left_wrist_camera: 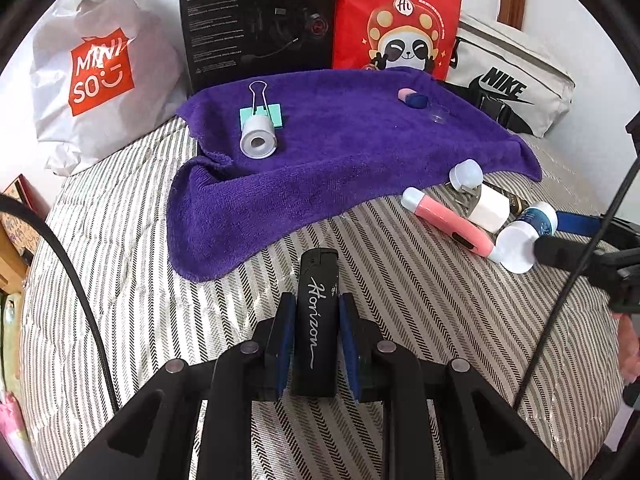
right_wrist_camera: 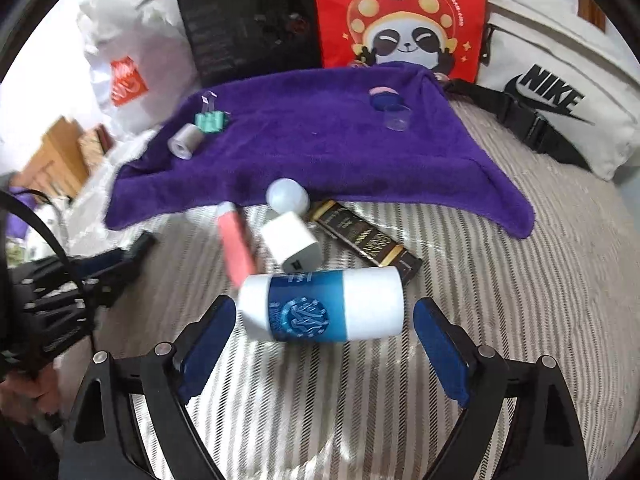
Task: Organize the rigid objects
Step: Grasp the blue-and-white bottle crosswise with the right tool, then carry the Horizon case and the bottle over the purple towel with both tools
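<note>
Two claws are at work over the striped bed (left_wrist_camera: 132, 264). A black lighter (left_wrist_camera: 316, 320) is clamped between the pads of the left claw (left_wrist_camera: 317, 312), held lengthwise just short of the near edge of the purple towel (left_wrist_camera: 344, 152). On that towel a white roll (left_wrist_camera: 258, 136) and a mint binder clip (left_wrist_camera: 262, 114) are already laid together at the left, and a pink-and-blue eraser (left_wrist_camera: 412, 97) with a small clear cup (left_wrist_camera: 439, 113) at the right. The right claw (right_wrist_camera: 324, 332) is spread wide, its pads set either side of a blue-and-white bottle (right_wrist_camera: 322, 306) that lies crosswise on the bed, without contact that can be seen. Just beyond the bottle, off the towel, are left a pink tube (right_wrist_camera: 236, 242), a white charger (right_wrist_camera: 290, 242), a white ball (right_wrist_camera: 287, 195) and a dark wrapped bar (right_wrist_camera: 364, 240). The step in hand is judged to be the carrying of the lighter to the towel while the bottle is being lined up for pickup. Next, the lighter needs to be carried forward over the towel's edge and released on a bare patch; the right claw must be closed across the bottle's ends, squarely, since a round body may roll or slip.
</note>
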{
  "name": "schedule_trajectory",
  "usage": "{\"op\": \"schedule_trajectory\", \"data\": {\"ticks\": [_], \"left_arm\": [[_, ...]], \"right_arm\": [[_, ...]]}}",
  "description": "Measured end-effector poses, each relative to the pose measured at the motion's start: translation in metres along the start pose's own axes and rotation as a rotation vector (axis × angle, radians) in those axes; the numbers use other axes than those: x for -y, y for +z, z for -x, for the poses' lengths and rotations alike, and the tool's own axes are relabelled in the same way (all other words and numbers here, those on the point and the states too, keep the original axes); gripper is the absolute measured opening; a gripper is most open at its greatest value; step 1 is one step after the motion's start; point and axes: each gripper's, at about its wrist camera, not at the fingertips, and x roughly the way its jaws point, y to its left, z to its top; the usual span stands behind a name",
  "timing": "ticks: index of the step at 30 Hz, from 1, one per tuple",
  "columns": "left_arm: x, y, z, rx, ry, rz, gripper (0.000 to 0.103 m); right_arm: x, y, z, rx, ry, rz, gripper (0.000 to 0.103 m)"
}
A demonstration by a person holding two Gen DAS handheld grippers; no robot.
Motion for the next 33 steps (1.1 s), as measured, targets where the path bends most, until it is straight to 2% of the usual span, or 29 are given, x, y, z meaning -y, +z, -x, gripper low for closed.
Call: {"op": "schedule_trajectory", "data": {"ticks": [2,5,8,14,19,24,33], "left_arm": [[0.001,0.000,0.000,0.005,0.003,0.000,0.022],[0.000,-0.002,0.002,0.015,0.007,0.005,0.022],[0.001,-0.004,0.003,0.021,0.014,0.015,0.022],[0.000,-0.002,0.002,0.011,0.017,0.025,0.023],[-0.001,0.005,-0.002,0.003,0.030,0.057,0.023],[0.000,0.008,-0.007,0.026,0.061,0.091,0.023],[0.000,0.009,-0.009,0.043,0.066,0.096,0.023]], "right_arm": [[-0.003,-0.001,-0.007,-0.015,-0.030,0.015,0.089],[-0.002,-0.003,-0.008,0.015,-0.005,0.010,0.076],[0.003,-0.003,-0.004,0.019,0.010,0.006,0.076],[0.023,-0.007,0.015,0.041,-0.027,0.048,0.076],[0.043,-0.014,0.007,0.029,-0.022,0.023,0.076],[0.041,-0.017,0.005,0.065,-0.023,0.048,0.076],[0.039,-0.017,0.000,0.047,-0.042,0.065,0.078]]}}
